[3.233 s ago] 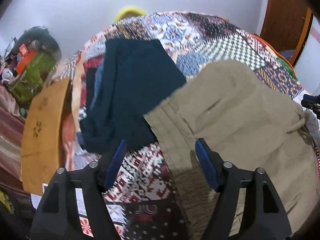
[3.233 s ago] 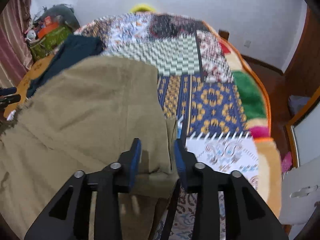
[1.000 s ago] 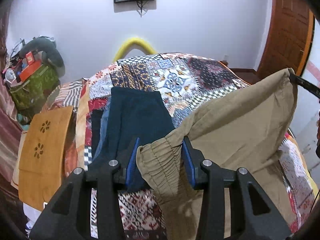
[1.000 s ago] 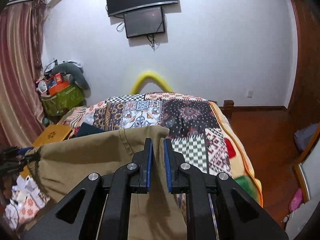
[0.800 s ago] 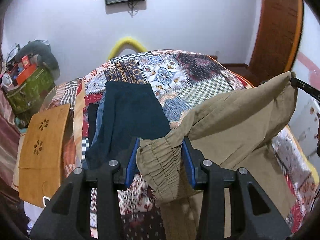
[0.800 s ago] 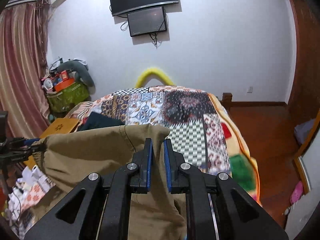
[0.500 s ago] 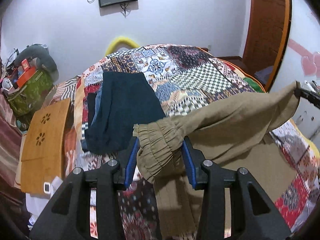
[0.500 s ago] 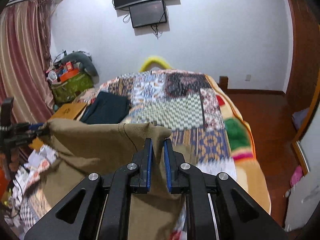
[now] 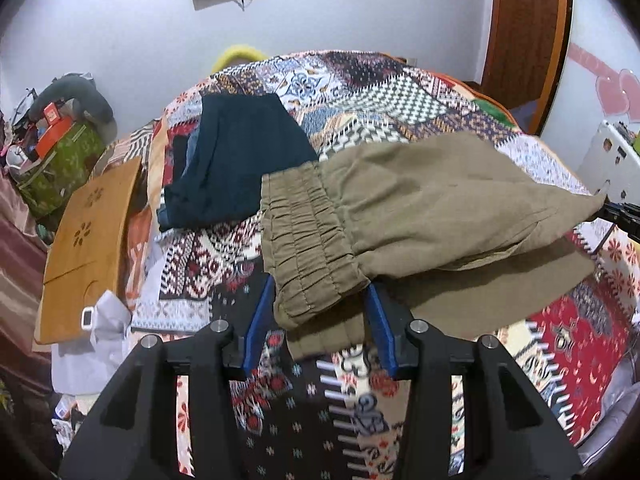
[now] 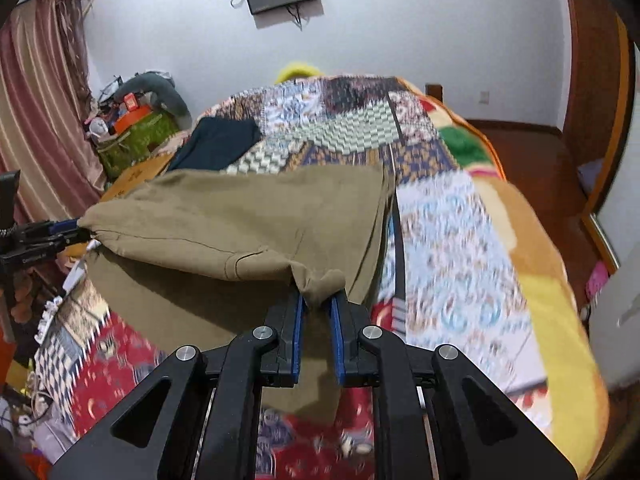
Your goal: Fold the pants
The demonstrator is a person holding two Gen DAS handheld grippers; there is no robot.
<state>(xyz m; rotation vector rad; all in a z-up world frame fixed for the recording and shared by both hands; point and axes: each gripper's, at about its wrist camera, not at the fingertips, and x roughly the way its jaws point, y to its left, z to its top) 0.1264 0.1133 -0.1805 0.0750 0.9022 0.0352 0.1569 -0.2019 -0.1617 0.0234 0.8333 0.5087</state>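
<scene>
Olive-tan pants (image 9: 420, 208) hang stretched between my two grippers, low over the patchwork quilt (image 9: 360, 92), with a lower layer of them lying on the bed underneath. My left gripper (image 9: 316, 320) has the gathered elastic waistband between its blue pads; its jaws are opening slightly while the cloth still sits against both pads. My right gripper (image 10: 318, 312) is shut on a bunched corner of the pants (image 10: 248, 220). Each gripper also shows at the edge of the other's view: the right gripper (image 9: 616, 212) and the left gripper (image 10: 60, 232).
A folded dark blue garment (image 9: 236, 160) lies on the quilt beyond the pants. Left of the bed sit a wooden lap tray (image 9: 88, 248), white paper (image 9: 104, 320) and a green bag (image 9: 60, 164) of clutter. The bed's right edge drops to a wooden floor (image 10: 528, 160).
Both grippers have come down and back toward the near end of the bed, carrying the held edge of the pants lower over the part lying on the quilt.
</scene>
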